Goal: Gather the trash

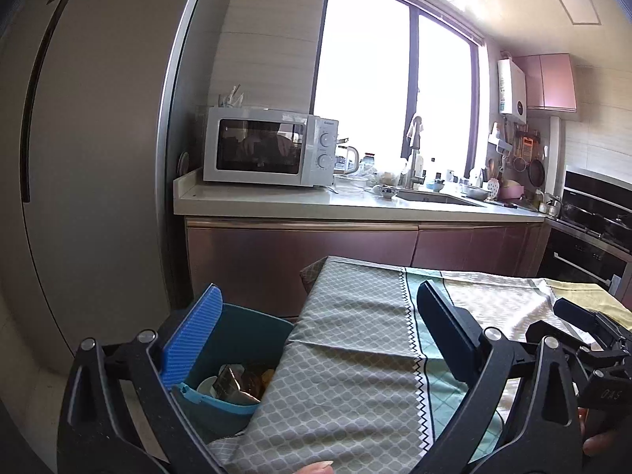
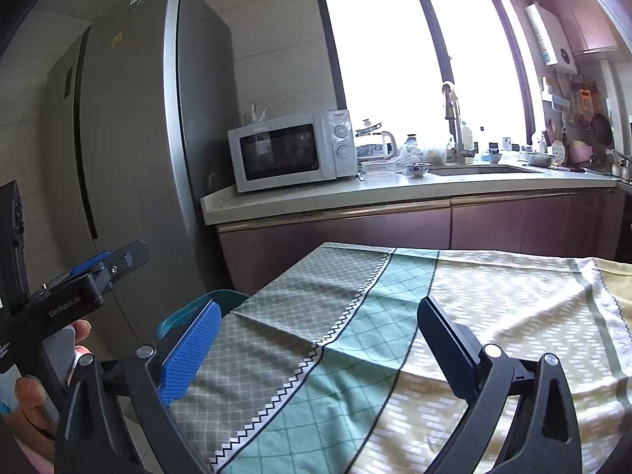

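Both tongs hang wide apart and hold nothing: the left tongs (image 1: 320,339) straddle the near left edge of the cloth-covered surface (image 1: 355,355), one blue pad over the bin, while the right tongs (image 2: 320,351) sit above the patterned tablecloth (image 2: 493,316) nearer the middle. Tucked against the surface's left edge stands a teal bin (image 1: 245,328), and inside it lies the trash (image 1: 237,387), which looks like crumpled wrappers and something white, though shadow blurs it. Beyond the far edge runs a kitchen counter with a white microwave (image 1: 272,146), a sink (image 1: 438,197) under the window, and a tall grey fridge (image 2: 158,138) at its left end.
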### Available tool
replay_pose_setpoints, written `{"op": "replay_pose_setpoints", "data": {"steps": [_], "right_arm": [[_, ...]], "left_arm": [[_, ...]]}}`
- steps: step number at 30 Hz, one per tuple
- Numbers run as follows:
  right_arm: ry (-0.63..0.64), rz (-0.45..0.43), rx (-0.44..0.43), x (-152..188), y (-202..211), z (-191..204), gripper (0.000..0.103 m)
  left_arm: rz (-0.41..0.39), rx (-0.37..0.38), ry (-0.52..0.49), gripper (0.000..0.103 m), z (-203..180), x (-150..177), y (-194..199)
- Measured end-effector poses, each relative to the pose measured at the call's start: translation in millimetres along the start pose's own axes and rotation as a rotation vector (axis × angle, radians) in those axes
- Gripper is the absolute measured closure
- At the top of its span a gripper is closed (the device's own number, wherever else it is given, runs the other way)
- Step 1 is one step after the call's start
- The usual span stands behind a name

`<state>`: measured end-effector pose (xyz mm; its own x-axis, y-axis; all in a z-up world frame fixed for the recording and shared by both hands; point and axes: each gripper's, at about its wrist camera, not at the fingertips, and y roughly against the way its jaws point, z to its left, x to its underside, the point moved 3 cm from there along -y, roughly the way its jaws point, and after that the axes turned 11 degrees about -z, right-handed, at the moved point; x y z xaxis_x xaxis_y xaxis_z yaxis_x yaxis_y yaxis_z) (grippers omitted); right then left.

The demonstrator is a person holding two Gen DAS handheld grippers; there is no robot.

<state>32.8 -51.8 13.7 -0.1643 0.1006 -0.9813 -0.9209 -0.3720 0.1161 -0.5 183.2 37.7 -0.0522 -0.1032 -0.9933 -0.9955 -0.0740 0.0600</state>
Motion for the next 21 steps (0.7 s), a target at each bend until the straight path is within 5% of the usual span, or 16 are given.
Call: {"op": "replay_pose_setpoints", "data": {"steps": [11,21], "right_arm": [[0.025,-0.063,0.19,-1.0,46.2,-40.1,0.007],[0.023,-0.085,0.254,0.6,72.7,-58.2,0.007]], "left_arm": [[-0.014,0.077,-0.021,0.006,-52.3,9.2,-0.2],[-0.007,0.116,-0.062,0.006,-81.3,19.6,4.1]]}}
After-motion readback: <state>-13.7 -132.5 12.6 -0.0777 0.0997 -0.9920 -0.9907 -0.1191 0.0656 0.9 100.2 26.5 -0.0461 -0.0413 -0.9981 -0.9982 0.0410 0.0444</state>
